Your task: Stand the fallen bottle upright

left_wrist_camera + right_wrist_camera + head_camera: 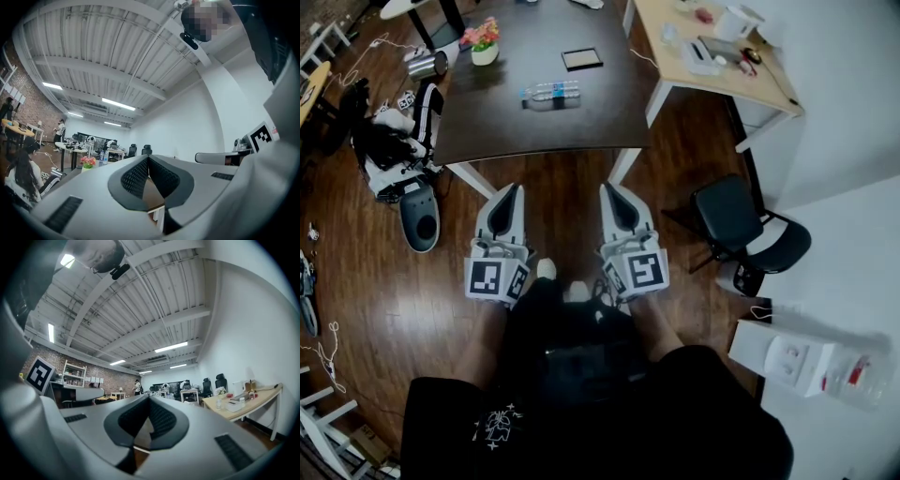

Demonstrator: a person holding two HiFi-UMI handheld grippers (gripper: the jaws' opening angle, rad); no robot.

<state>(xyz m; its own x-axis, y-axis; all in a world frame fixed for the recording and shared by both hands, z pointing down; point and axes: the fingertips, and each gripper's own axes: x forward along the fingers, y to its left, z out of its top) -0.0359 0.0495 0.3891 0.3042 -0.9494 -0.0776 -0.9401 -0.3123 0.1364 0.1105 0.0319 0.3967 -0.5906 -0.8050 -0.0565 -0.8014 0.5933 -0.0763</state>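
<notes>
Head-view legend: the fallen bottle (pixel 551 92) is lying on its side near the middle of the dark table (pixel 581 122), with a flower pot (pixel 484 47) and a flat black slab (pixel 581 59) sitting farther back. The left gripper (pixel 513 190) and the right gripper (pixel 610 190) are pointing level, side by side, toward the table's near edge and well apart from the bottle. Each gripper's jaws are pressing together, with nothing between them. A black chair (pixel 741 225) is standing on the wooden floor (pixel 384 300) at right.

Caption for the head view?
Left hand-held gripper and right hand-held gripper, both shut, face a table where a bottle lies flat.
</notes>
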